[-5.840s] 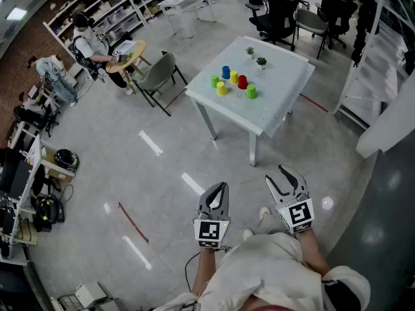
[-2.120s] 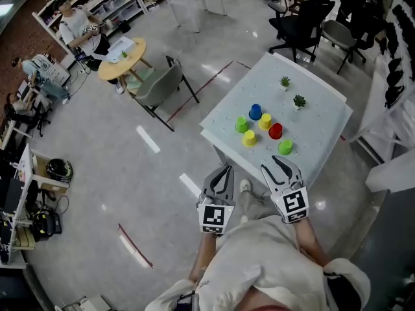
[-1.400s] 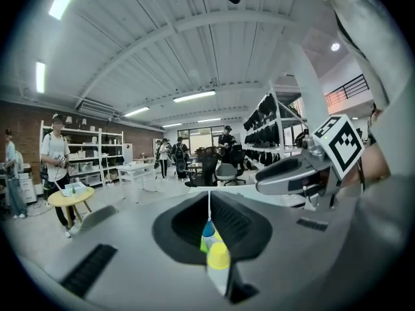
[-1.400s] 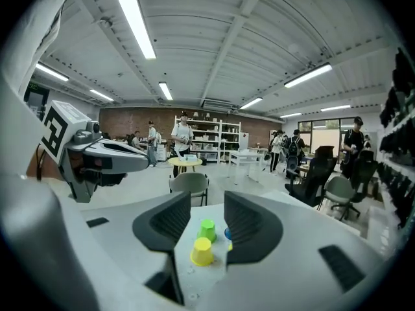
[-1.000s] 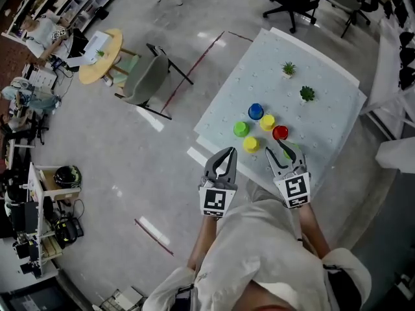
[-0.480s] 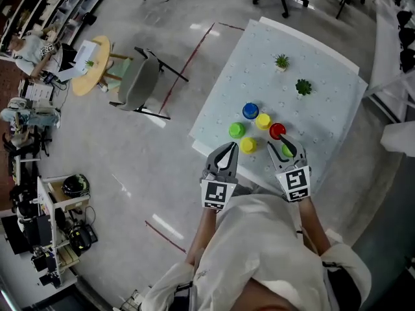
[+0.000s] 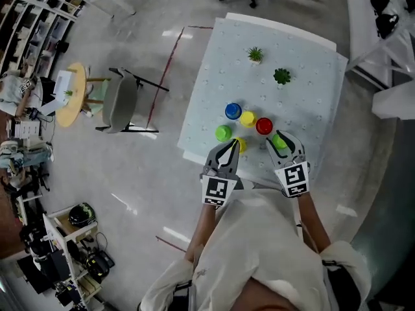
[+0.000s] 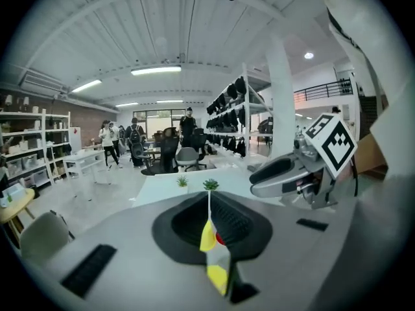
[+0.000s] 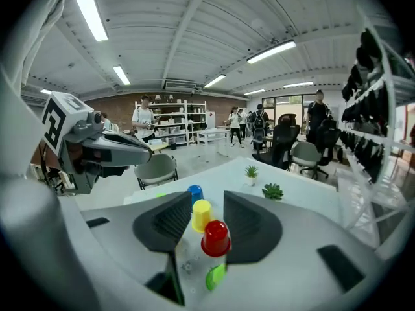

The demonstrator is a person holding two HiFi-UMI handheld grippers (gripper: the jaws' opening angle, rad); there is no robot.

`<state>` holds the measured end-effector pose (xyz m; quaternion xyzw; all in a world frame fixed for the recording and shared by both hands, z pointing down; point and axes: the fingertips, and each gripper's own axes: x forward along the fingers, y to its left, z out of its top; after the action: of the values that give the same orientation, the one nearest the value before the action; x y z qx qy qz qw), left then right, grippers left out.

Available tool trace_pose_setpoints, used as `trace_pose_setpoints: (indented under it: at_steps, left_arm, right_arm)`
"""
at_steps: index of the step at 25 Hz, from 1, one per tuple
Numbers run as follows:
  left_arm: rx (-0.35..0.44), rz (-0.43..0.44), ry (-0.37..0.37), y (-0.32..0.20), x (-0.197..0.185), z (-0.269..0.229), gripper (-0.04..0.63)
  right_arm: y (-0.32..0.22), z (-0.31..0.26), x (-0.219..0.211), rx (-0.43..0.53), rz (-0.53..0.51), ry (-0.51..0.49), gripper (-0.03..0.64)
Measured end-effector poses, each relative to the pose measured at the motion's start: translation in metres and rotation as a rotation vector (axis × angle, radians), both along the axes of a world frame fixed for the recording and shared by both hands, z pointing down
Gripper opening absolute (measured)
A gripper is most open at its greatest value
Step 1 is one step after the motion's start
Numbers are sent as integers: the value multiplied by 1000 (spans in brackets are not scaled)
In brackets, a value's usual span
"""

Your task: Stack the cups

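Several upside-down cups stand on the white table [image 7: 305,63]: a blue cup [image 7: 233,111], a yellow cup [image 7: 248,118], a red cup [image 7: 264,126], a green cup [image 7: 224,133], a second yellow cup [image 7: 240,144] and a second green cup [image 7: 279,141]. My left gripper [image 7: 229,148] is shut and empty, its tip over the second yellow cup by the table's near edge. My right gripper [image 7: 282,138] is open above the second green cup. In the right gripper view the blue cup [image 9: 195,192], yellow cup [image 9: 201,215], red cup [image 9: 216,237] and green cup [image 9: 215,276] line up beyond the jaws.
Two small potted plants [image 7: 255,54] [image 7: 281,76] stand at the table's far side. A grey chair [image 7: 120,100] and a round wooden table [image 7: 70,92] are on the floor to the left. Shelving runs along the left edge, and people and office chairs are far behind.
The table and cups have come closer as I walked up. Both grippers now hang over the table's near edge and the nearest cups. The jaws have not changed.
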<state>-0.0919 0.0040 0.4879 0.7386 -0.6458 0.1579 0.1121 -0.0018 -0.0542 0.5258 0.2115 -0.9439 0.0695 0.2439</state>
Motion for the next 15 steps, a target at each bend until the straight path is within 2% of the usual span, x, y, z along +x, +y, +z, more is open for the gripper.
trace_pose_setpoints:
  at_steps: [15]
  left_arm:
    - [-23,355,84,-25,8,23,20]
  right_arm:
    - [-2,21,28,-7,370,97,153]
